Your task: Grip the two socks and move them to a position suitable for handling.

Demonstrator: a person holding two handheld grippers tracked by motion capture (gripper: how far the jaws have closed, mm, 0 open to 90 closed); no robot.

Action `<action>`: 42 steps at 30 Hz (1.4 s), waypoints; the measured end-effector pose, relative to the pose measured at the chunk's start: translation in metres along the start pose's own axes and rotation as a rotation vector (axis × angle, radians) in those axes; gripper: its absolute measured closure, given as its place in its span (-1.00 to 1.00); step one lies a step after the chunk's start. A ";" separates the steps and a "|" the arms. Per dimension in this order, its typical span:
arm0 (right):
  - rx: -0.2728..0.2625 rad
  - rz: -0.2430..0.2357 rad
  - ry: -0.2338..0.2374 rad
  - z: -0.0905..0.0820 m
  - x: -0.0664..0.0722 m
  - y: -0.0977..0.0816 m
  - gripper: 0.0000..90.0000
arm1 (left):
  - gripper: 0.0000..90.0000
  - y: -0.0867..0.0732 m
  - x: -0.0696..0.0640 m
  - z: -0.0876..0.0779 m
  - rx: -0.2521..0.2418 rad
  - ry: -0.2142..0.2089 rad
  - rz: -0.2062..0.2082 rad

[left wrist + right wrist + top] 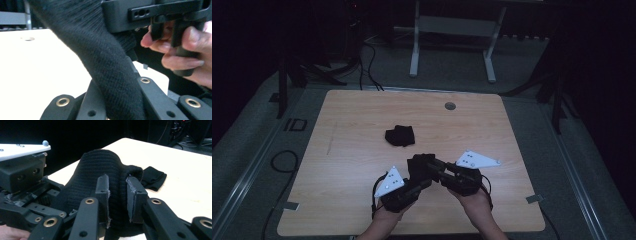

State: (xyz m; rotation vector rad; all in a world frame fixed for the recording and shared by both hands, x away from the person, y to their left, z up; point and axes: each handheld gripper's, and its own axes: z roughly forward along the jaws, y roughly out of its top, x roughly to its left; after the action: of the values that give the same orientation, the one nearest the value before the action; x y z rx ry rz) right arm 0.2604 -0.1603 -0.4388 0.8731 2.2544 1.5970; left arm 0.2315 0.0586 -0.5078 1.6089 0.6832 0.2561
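Note:
A black knitted cloth hangs just above the wooden table near its front edge, held between both grippers. My left gripper comes in from the lower left and is shut on one end of the cloth, which runs up out of its jaws. My right gripper comes from the right and pinches a fold of the same cloth between its pads. A second black knitted piece lies crumpled on the table behind them, and it is also in the right gripper view.
A round grey grommet sits near the table's far edge. Behind the table stands a white metal frame. Cables lie on the floor to the left. Small tape tabs mark the front corners.

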 end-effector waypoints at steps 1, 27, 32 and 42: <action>0.000 0.000 0.000 -0.001 0.000 0.000 0.64 | 0.91 0.001 0.000 -0.001 0.003 0.006 0.004; 0.261 -0.058 -0.004 0.005 -0.018 -0.044 0.20 | 0.93 -0.010 0.014 -0.018 0.096 0.017 -0.043; 0.280 -0.147 -0.024 0.011 -0.012 -0.043 0.17 | 0.93 -0.011 0.010 -0.014 0.131 -0.020 -0.035; 0.252 -0.127 -0.045 0.005 -0.018 -0.035 0.93 | 0.92 -0.013 0.013 -0.011 0.180 -0.015 -0.047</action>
State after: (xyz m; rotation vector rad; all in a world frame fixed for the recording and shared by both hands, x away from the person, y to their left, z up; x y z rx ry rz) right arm 0.2657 -0.1747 -0.4754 0.7966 2.4607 1.2456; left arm 0.2323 0.0753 -0.5208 1.7615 0.7487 0.1513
